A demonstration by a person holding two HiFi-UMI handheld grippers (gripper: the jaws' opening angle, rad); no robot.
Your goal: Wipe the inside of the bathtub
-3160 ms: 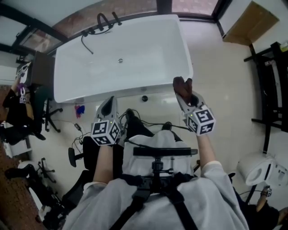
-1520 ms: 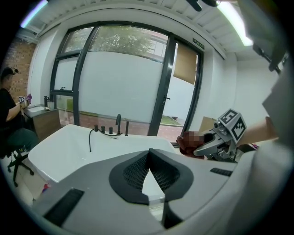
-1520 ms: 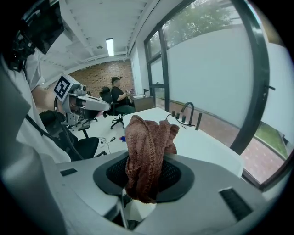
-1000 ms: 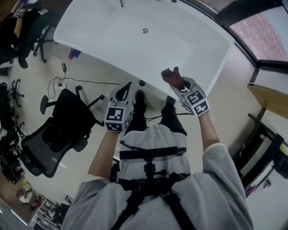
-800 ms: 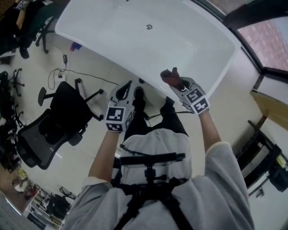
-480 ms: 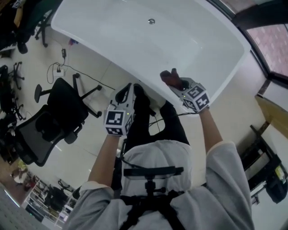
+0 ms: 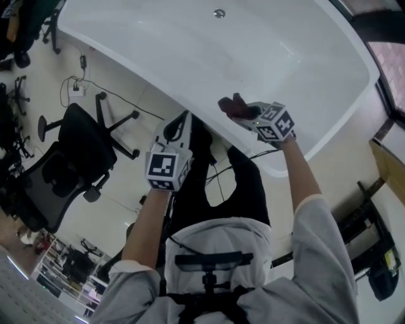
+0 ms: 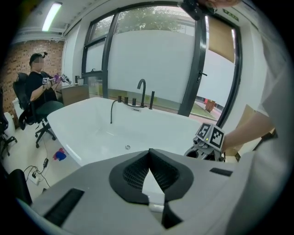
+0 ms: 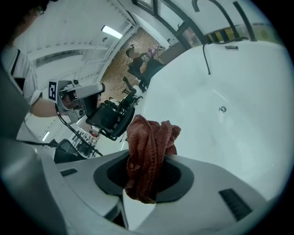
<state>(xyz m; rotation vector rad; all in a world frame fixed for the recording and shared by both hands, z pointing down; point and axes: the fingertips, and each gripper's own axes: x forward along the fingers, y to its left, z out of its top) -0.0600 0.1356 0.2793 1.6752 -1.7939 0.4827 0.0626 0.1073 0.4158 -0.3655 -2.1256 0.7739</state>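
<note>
- A bunched reddish-brown cloth (image 9: 149,151) is being clamped between the jaws of the right hand-held gripper (image 7: 243,114), its folds sticking up past the tips
- The left hand-held gripper (image 7: 177,123) is being carried with its jaws closed tip to tip and nothing between them
- The white bathtub (image 7: 158,44) is being faced from its near side; its long axis is running across the person, from upper left to lower right in the head view
- The cloth is being held right over the near rim, towards the tub's right-hand end, with the basin lying ahead of it and below; the drain (image 7: 219,13) is lying well beyond, near the middle of the floor of the tub
- The right hand-held gripper is being kept the nearer of the two to the basin; the left is being held short of the rim, above the room's floor
- Being counted: one bathtub, one cloth, one drain, two hand-held grippers
</note>
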